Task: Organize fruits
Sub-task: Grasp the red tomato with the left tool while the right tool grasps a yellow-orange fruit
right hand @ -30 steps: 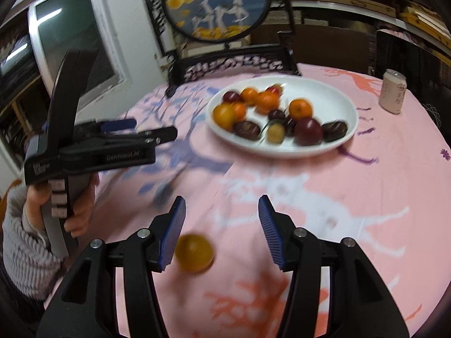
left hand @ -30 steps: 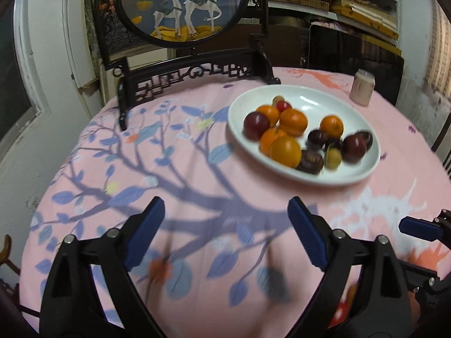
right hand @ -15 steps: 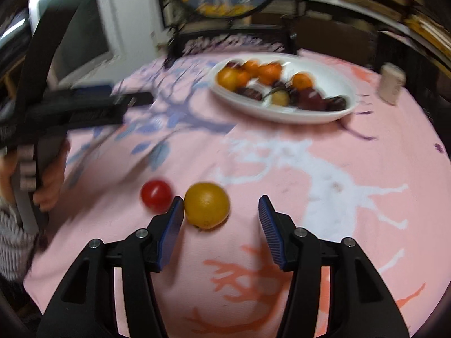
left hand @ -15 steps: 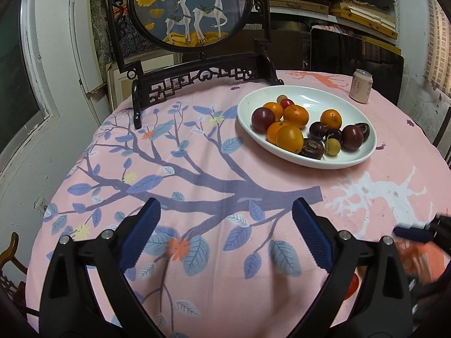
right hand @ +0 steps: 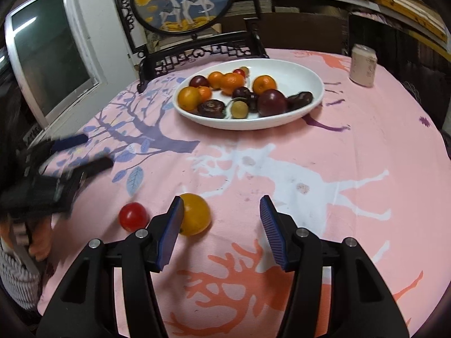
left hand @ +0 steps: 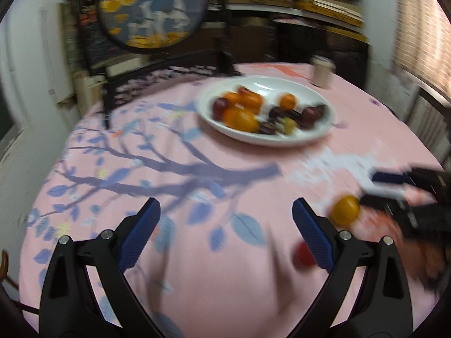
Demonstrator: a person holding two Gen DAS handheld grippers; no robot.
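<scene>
Pink bench cloth (right hand: 352, 146), purple branch-and-leaf print, white and coral deer shapes. White oval plate (right hand: 284, 69): orange, dark maroon, pale yellow fruit. Loose yellow-orange round fruit (right hand: 196, 214); small red tomato (right hand: 133, 216). Blue tool pads (right hand: 174, 229).

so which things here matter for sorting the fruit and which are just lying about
For the job: orange fruit, red fruit, plate of fruit, right gripper and left gripper, jaws open.

Lying about: can, deer screen.

No legible text, labels, brands or numbers anywhere
</scene>
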